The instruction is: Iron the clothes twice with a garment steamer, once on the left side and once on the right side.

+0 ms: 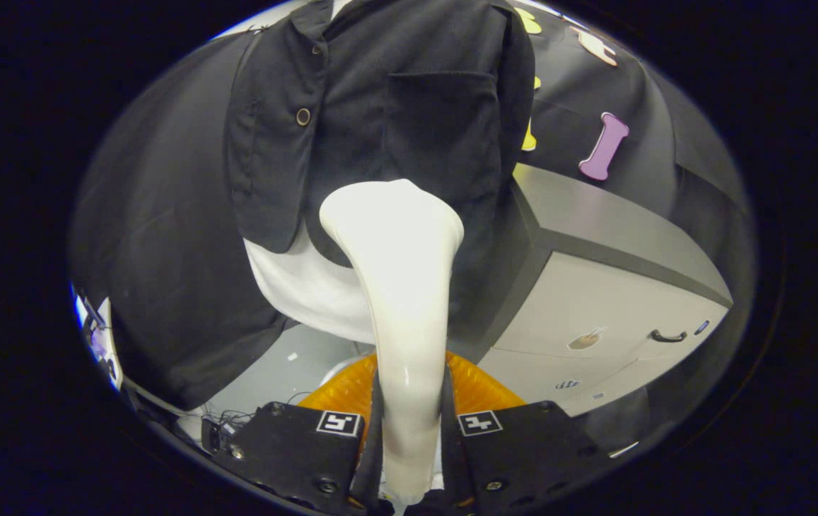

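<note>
Gripper (409,459) clamped on steamer (398,287), head against hanging black shirt (395,107).

My claw (409,430) has both fingers pressed on the handle of the cream plastic garment steamer (398,287), which runs up from between them. Its broad head sits against the lower front of the black button-up jacket (380,107) hanging straight ahead. A white shirt hem (301,287) hangs out under the jacket, left of the steamer. Right of the clothes stands a grey cabinet with a drawer handle (595,287). Behind the fingers, low down, an orange ribbed hose (341,393) curves on both sides of the handle.
</note>
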`<act>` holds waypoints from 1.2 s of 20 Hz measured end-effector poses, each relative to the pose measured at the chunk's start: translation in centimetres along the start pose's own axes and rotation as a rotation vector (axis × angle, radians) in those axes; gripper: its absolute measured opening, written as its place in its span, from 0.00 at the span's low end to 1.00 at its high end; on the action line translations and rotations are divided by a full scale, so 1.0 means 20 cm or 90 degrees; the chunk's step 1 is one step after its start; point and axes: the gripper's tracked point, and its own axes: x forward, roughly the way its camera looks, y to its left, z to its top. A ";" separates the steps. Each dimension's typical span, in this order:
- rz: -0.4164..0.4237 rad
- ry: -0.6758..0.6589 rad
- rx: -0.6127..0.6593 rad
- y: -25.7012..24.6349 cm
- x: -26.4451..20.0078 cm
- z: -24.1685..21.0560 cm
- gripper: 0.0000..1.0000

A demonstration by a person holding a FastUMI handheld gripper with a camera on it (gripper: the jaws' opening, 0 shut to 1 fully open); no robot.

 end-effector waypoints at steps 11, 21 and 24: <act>0.013 -0.060 -0.001 0.03 -0.22 0.29 0.36; 0.051 -0.188 -0.037 0.28 -0.69 0.85 0.36; 0.059 -0.233 -0.042 0.39 -0.79 1.05 0.36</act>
